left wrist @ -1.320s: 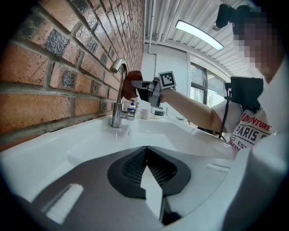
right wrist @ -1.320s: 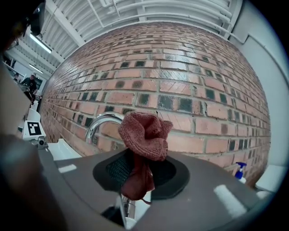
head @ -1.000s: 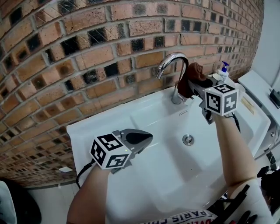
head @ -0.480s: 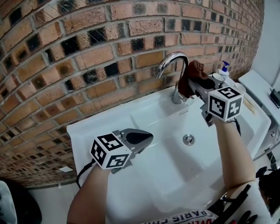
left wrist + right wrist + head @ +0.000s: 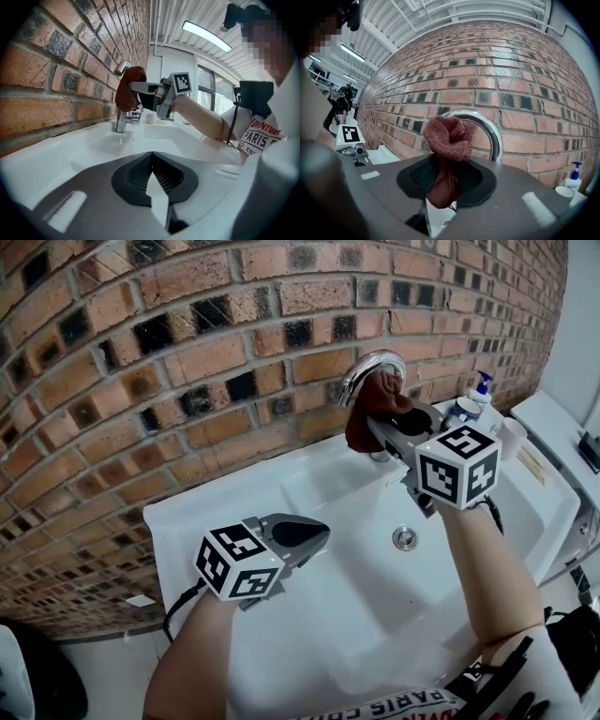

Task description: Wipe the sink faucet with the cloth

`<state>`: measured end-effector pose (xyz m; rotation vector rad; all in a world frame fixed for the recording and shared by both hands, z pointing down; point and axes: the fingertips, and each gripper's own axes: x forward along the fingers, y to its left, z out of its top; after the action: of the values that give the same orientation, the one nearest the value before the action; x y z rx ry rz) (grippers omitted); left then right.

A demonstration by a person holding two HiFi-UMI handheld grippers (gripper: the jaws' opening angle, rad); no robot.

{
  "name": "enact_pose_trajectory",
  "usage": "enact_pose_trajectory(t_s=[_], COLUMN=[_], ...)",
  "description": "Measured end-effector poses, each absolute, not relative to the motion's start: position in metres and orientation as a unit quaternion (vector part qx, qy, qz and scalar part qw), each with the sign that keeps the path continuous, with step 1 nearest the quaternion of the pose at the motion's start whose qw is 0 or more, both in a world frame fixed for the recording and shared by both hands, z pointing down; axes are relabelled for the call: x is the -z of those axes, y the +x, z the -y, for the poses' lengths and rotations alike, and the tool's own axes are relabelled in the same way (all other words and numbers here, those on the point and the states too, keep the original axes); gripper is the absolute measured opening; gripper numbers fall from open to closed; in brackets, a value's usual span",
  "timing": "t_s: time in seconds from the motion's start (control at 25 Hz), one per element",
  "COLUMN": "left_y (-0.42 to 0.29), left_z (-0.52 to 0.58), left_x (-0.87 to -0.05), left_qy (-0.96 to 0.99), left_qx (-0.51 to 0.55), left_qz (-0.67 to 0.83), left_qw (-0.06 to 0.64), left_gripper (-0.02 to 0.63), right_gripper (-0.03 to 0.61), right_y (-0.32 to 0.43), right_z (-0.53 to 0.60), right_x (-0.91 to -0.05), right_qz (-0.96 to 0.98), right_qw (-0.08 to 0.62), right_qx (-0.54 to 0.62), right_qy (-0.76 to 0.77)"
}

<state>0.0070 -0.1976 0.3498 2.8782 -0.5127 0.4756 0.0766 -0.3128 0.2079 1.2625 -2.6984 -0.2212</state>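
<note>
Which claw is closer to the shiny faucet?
The right claw: it holds the cloth against the curved neck of the faucet. The left claw is shut and empty, over the sink's near left part, well away.

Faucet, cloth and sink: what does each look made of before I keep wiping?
Faucet: probably chrome-plated metal, polished; it is mirror-bright and reflects its surroundings.
Cloth: reddish-brown knitted fabric, matte, with visible looped stitches; the fibre can't be told.
Sink: glossy white, likely ceramic, judging by its smooth surface and soft highlights.
</note>
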Motion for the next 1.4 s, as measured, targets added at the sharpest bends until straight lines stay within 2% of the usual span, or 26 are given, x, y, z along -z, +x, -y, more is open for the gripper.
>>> enact_pose_trajectory(t_s=[0.4, 0.92, 1.4], left_y=[0.006, 0.006, 0.006], left_z=[0.198, 0.198, 0.198], left_x=[-0.35, -0.35, -0.35], left_qy=[0.968, 0.968, 0.968], left_qx=[-0.16, -0.16, -0.159], left_qz=[0.172, 0.173, 0.173], left_qw=[0.09, 0.09, 0.09], left_gripper=[0.006, 0.006, 0.006], right_gripper=[0.098, 0.097, 0.097], right_y=[0.051, 0.079, 0.119], right_z=[0.318, 0.327, 0.344], right_x=[-0.219, -0.186, -0.189], right_qz=[0.892, 0.877, 0.856], right_qw=[0.149, 0.129, 0.12], right_qx=[0.126, 0.144, 0.12], right_qy=[0.407, 0.441, 0.488])
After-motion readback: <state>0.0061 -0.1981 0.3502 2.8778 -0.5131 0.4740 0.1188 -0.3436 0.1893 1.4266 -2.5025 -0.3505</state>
